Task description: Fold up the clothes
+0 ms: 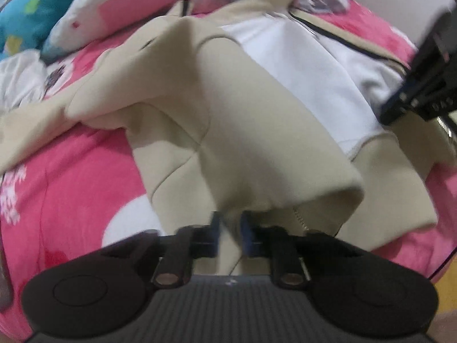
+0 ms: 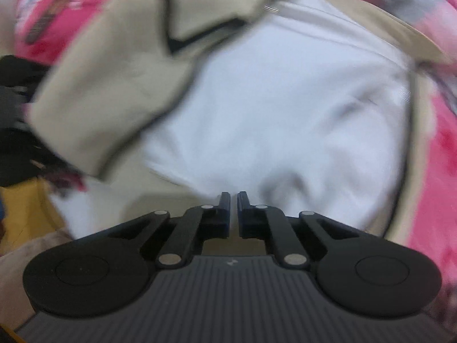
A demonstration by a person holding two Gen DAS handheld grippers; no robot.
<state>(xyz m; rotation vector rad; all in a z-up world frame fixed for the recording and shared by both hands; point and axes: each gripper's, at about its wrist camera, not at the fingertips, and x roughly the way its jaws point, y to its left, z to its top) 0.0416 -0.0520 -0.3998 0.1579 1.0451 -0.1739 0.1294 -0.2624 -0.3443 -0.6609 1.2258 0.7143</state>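
A beige jacket [image 1: 251,131] with a white lining [image 1: 308,65] lies open on a pink bedspread [image 1: 71,194]. My left gripper [image 1: 230,228] is shut on the edge of the jacket's front panel, which is lifted and drapes over the fingers. In the left wrist view my right gripper [image 1: 385,117] comes in from the right, at the lining's lower hem. In the right wrist view, the right gripper [image 2: 233,198] is shut where the white lining [image 2: 271,100] meets the beige hem, and the cloth puckers around its tips. The lifted beige panel [image 2: 108,85] hangs at the left, in motion blur.
A pink and white pillow [image 1: 114,8] and a teal patterned cloth [image 1: 25,8] lie at the far left of the bed. White fabric [image 1: 17,77] sits at the left edge. A yellow surface [image 2: 25,205] shows past the bed's edge.
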